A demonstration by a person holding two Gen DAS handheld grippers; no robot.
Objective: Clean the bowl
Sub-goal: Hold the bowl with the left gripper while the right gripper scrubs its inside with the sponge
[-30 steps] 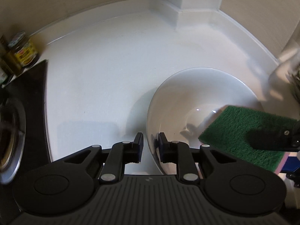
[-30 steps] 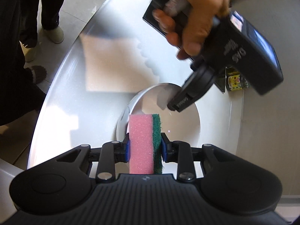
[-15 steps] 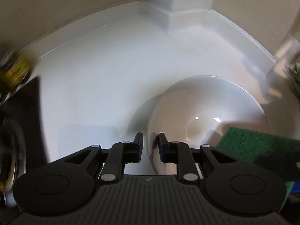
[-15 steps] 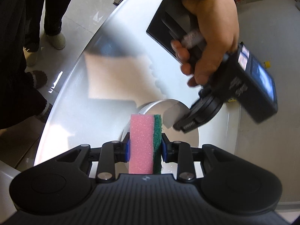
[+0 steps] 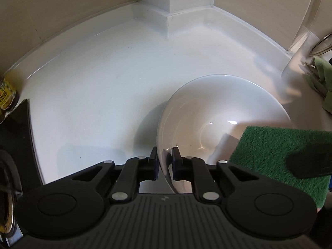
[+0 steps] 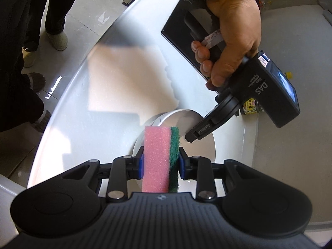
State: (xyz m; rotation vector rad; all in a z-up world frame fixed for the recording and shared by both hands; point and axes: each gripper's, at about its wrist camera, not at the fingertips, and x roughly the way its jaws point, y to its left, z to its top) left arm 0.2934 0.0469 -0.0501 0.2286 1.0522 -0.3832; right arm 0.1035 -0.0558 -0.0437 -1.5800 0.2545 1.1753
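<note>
While your left gripper point(image 5: 165, 164) closes its jaws on the near rim, one bowl point(image 5: 209, 112) sits on the worktop point(image 5: 99, 87), toward its back corner. It is white, glossy and bare inside, with two small glints. One sponge point(image 6: 160, 159), pink with a green scouring face, is clamped in your right gripper point(image 6: 160, 165) over the bowl's edge. Only the right view shows your left hand point(image 6: 232, 31) and two people's feet on the floor; only the left view shows the bowl's inside and the back corner. One yellow-labelled jar point(image 5: 6, 95) stands at the left edge.
</note>
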